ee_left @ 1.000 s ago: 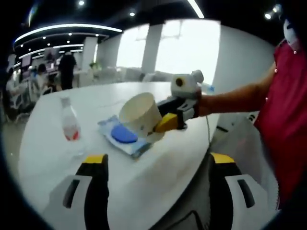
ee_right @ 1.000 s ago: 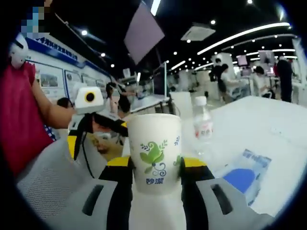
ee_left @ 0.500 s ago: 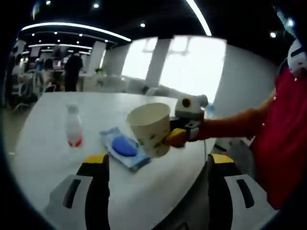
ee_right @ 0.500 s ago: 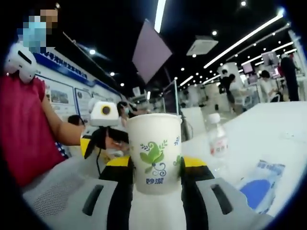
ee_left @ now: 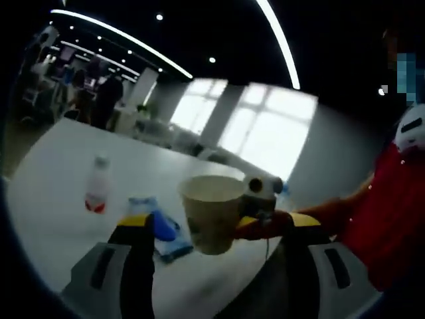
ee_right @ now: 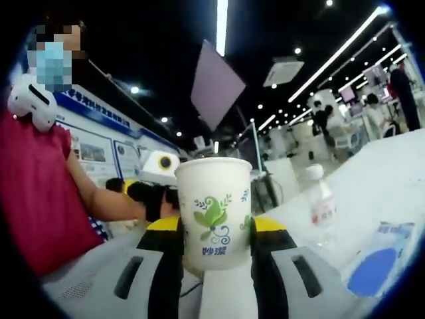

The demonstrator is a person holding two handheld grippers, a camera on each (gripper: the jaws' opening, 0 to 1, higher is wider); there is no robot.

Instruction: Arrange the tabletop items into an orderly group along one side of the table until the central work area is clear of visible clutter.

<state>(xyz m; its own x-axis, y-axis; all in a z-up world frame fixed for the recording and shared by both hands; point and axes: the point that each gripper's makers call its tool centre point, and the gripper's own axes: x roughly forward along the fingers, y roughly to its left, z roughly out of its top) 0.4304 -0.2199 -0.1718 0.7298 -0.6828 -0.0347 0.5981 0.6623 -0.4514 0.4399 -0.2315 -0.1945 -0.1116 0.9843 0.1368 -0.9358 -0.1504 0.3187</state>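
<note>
Paper cup [ee_right: 213, 212]: white, printed with a green leaf pattern and small characters; it stands upright between the right gripper's jaws in the right gripper view. In the left gripper view the same cup [ee_left: 211, 212] hangs in the air above the near edge of the table, open mouth up, clear of the tabletop.
Table [ee_left: 60, 166]: large and white, with a rounded edge; it carries the bottle and the packet, which lie well apart from the lifted cup.
Person: red sleeveless top [ee_right: 40, 193] with a white device at the shoulder; a bare arm reaches to the right gripper [ee_left: 260, 211] in the left gripper view.
Right gripper [ee_right: 216, 242]: yellow-tipped jaws pressed against both sides of the paper cup, clamped on it.
Left gripper [ee_left: 216, 229]: jaws stand wide apart with nothing between them; in the right gripper view it sits behind the cup with a cream-and-yellow top [ee_right: 159, 165].
Blue-and-white packet [ee_left: 163, 229]: flat on the table, partly behind the left gripper's left jaw; in the right gripper view it lies at lower right [ee_right: 378, 259].
Water bottle [ee_left: 97, 186]: clear, white cap, red label, upright on the table, near the packet but apart from it; also upright at [ee_right: 321, 203].
</note>
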